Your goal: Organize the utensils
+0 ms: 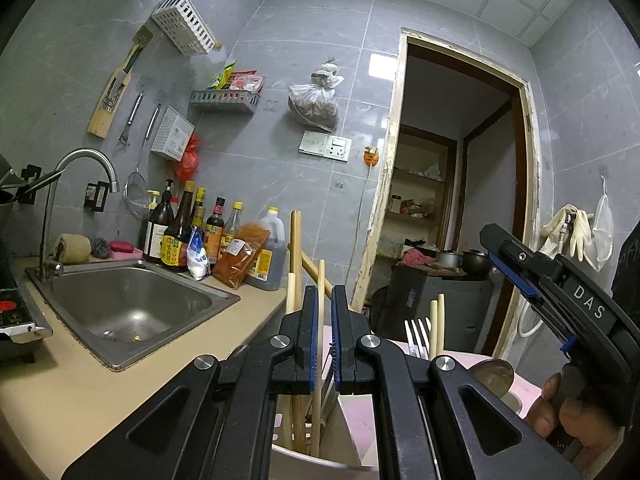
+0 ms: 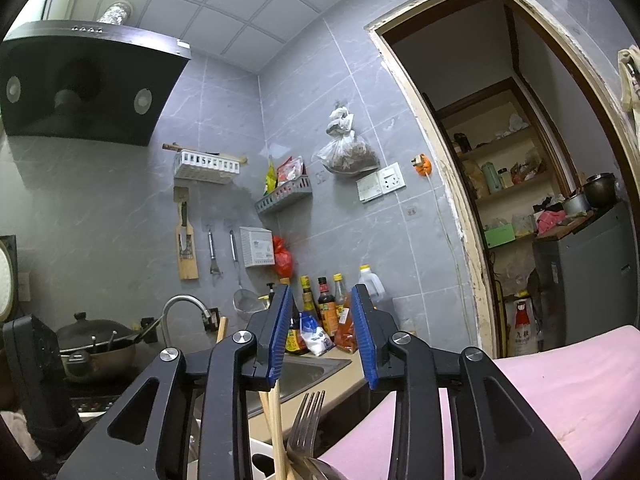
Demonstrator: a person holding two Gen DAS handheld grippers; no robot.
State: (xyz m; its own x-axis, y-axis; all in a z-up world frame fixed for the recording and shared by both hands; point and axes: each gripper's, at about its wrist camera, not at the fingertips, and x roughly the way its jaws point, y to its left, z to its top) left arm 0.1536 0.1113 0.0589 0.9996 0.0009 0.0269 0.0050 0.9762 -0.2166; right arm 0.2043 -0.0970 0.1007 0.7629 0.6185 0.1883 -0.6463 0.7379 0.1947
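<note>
The left claw (image 1: pixel 325 312) pinches one upright chopstick (image 1: pixel 319 344) standing in the white holder (image 1: pixel 304 458) directly beneath it, while the right claw (image 2: pixel 322 332), spread and empty, hangs above the fork (image 2: pixel 308 420) beside that holder.

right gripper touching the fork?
Apart. Right wrist view: the right gripper is open, its blue pads spread wide, and the fork stands below between them with clear gaps either side.
</note>
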